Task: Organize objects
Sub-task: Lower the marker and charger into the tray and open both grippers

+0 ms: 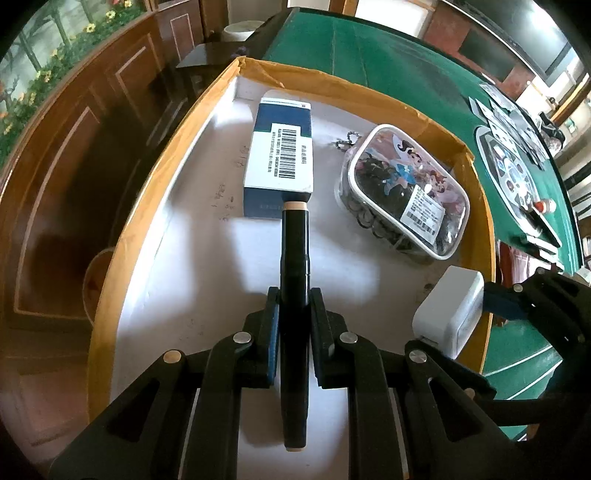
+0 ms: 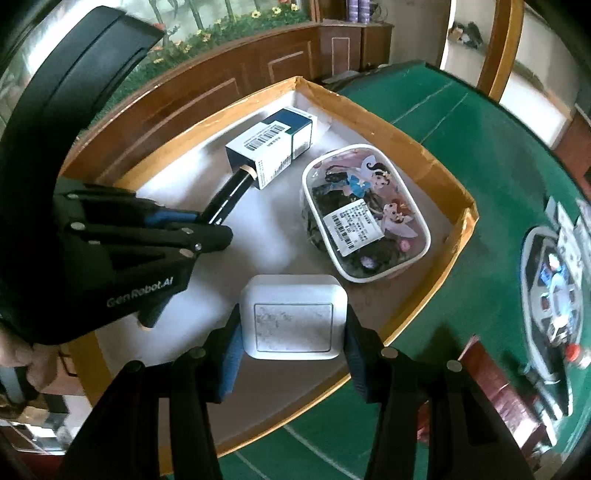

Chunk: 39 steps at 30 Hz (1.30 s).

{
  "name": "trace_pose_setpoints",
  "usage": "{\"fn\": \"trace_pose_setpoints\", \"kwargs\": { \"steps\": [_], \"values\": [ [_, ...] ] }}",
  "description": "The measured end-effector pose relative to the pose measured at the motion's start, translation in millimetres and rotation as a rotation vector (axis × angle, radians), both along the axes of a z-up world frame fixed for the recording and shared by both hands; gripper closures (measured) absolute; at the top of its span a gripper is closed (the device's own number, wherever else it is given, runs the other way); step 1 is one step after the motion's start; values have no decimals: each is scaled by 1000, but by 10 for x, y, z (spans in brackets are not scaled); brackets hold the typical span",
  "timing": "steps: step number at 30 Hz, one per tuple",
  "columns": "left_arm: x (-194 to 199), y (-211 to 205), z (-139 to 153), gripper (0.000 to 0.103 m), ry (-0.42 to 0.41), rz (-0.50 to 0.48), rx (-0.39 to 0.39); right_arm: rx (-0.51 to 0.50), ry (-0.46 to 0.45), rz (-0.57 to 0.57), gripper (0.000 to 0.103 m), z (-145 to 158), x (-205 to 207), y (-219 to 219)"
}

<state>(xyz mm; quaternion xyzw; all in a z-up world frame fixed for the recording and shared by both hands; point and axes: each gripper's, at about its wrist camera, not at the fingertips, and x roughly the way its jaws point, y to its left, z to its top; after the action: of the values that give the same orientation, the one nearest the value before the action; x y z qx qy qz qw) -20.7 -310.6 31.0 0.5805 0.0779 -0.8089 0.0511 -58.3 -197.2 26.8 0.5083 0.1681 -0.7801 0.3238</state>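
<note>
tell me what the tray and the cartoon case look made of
Tray: looks like cardboard, matte tan walls with a torn edge and a white floor. Cartoon case: probably clear soft plastic with a white rim, glossy, dark contents visible through the printed lid.

A wood-panelled home games room: green baize table (image 1: 388, 70), panelled cabinets (image 1: 74, 155), flowered mural (image 2: 236, 22).

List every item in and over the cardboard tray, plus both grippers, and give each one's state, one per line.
cardboard tray: open-topped, on the green table.
blue and white box: lying flat in the tray.
clear cartoon pouch: closed, lying in the tray.
black tube: clamped, its tip at the box's near end.
white case: closed, clamped over the tray.
left gripper: shut on the tube.
right gripper: shut on the case.
</note>
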Motion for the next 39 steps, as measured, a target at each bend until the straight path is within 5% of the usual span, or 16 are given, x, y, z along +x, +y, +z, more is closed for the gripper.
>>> {"fn": "trace_pose_setpoints", "kwargs": {
  "steps": [21, 23, 25, 27, 32, 39],
  "values": [
    [-14, 98, -7, 86, -13, -7, -58, 39, 60, 82, 53, -43, 230, -9],
    [-8, 107, 2, 81, -11, -7, -57, 24, 62, 89, 49, -16, 262, -17],
    [10, 121, 22, 60, -6, -4, -63, 13, 76, 91, 34, 47, 316, 9],
    [40, 139, 66, 52, 14, 2, -75, -4, 90, 99, 30, 116, 380, 36],
    [111, 204, 177, 51, 38, 6, -97, -38, 117, 120, 26, 315, 518, 122],
    [203, 380, 361, 36, 73, 8, -103, -82, 126, 83, 23, 527, 611, 396]
  ]
}}
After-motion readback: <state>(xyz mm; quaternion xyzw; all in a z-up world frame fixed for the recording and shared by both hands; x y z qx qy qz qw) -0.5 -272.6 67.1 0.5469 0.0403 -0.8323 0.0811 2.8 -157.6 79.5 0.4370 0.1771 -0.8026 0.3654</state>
